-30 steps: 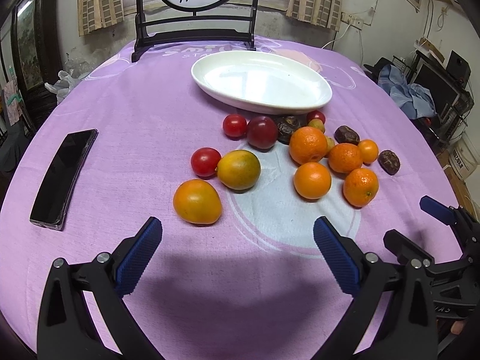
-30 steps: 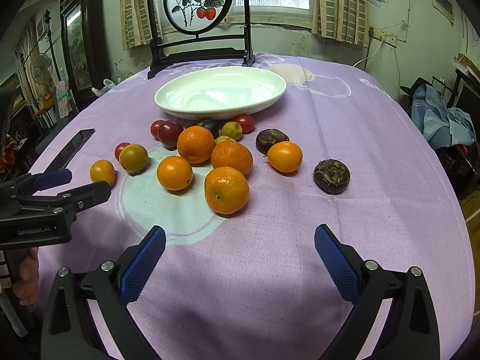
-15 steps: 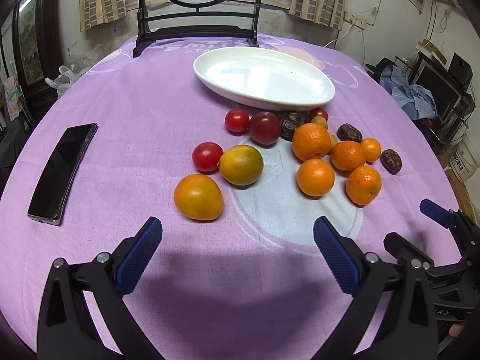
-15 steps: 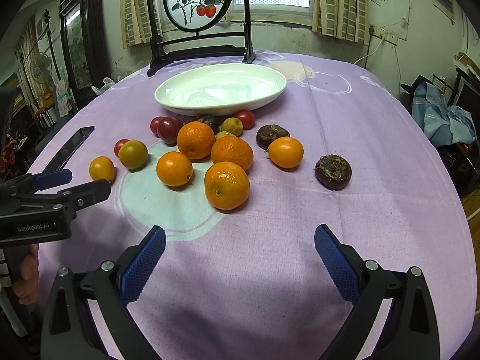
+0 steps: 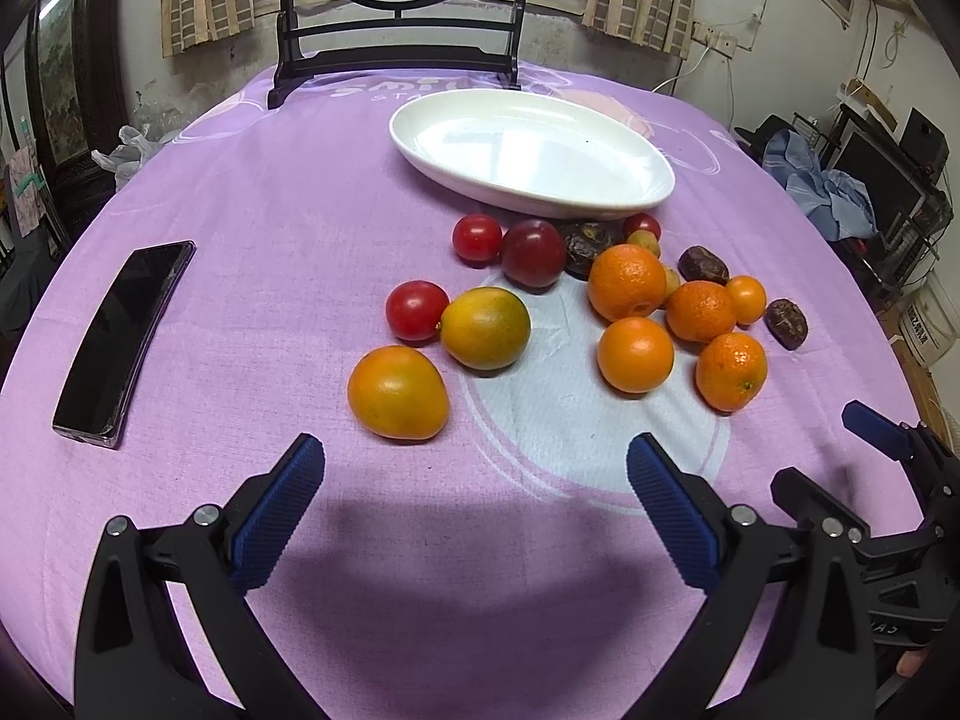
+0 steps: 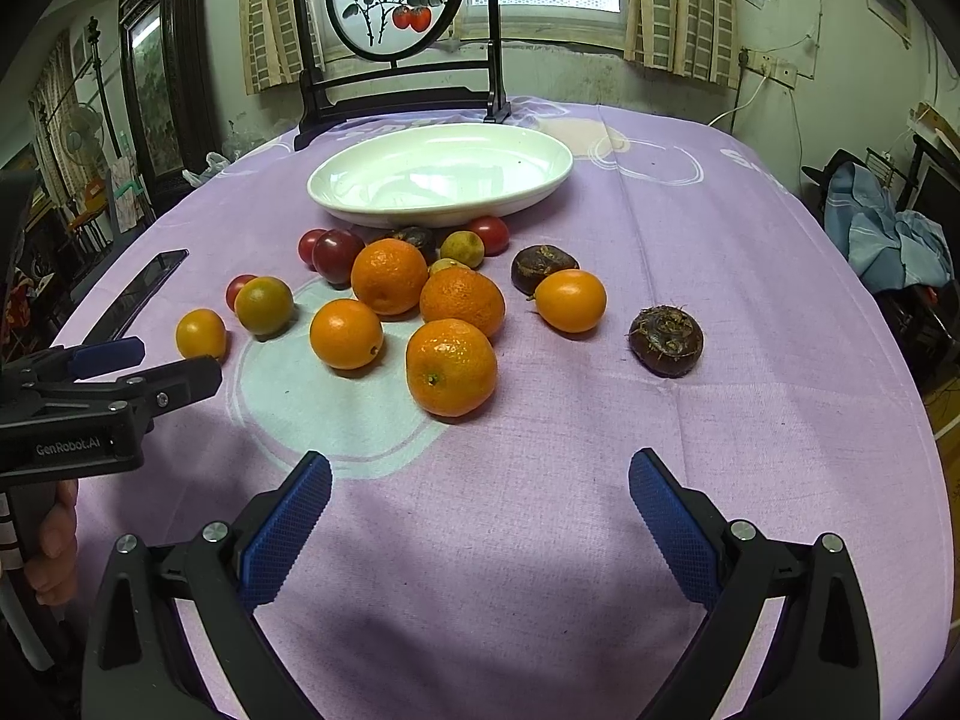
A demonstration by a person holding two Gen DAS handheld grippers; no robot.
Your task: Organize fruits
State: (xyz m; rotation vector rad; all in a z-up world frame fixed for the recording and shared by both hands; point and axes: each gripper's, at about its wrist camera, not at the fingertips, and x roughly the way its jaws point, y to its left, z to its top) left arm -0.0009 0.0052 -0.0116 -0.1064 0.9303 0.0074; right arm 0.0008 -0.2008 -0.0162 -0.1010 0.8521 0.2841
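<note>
Holding both claws low over the near edge of the tabletop point(image 5: 252, 192), I have nothing in either. My left gripper point(image 5: 474, 480) is spread wide, its blue pads point(image 5: 282, 510) apart and hanging above bare purple cloth. My right gripper point(image 6: 480, 498) is spread just as wide, also over bare cloth, and it shows at the right edge of the left wrist view.

Fruit lies loose around the middle of the tabletop, all of it outside the white oval dish point(image 5: 648, 192), which sits toward the far edge. Nearest my left claw is an orange-yellow fruit point(image 5: 397, 393); just behind it a greenish-yellow fruit point(image 5: 486, 328) touches a red tomato point(image 5: 415, 310). Farther back, a second tomato point(image 5: 477, 238) and a dark red plum point(image 5: 533, 253) lie close to the dish's near rim.

Nearest my right claw is a mandarin point(image 6: 451, 367), with three more oranges point(image 6: 389, 276) bunched behind it. A small orange fruit point(image 6: 570, 300) lies to their right, touching a dark brown water chestnut point(image 6: 540, 267). Another brown chestnut point(image 6: 666, 339) sits alone toward the right edge.

A black phone point(image 5: 123, 342) lies near the left edge.
</note>
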